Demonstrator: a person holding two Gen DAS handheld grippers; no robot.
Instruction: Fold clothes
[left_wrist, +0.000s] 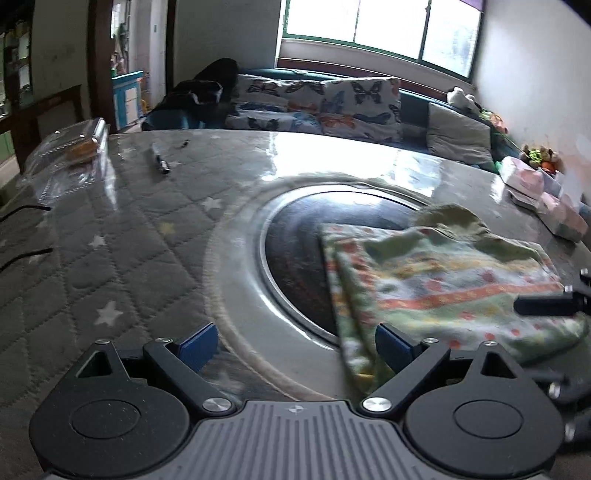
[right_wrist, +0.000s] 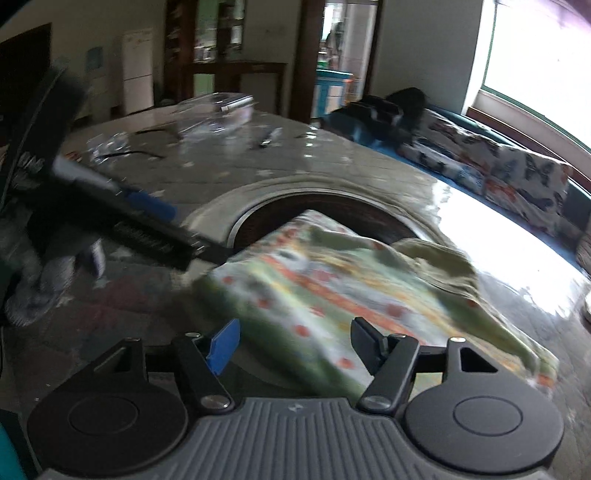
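One grey quilted star-print table (left_wrist: 122, 236) under clear glossy cover, with one round dark inset. One folded green floral garment (left_wrist: 443, 280) lying across inset's right edge. Two grippers, left (left_wrist: 295, 345) and right (right_wrist: 295, 345), both spread apart, gripping nothing. One black pen (left_wrist: 160, 158) far left.

light: daylight from blown-out window (left_wrist: 380, 29) | glare: white sheen on glossy tabletop (left_wrist: 332, 155), strongest at right in right wrist view | room: dim away from window | blur: motion smear on patterned cloth (right_wrist: 332, 295), heavier in right view | distortion: fisheye bending, dark corners
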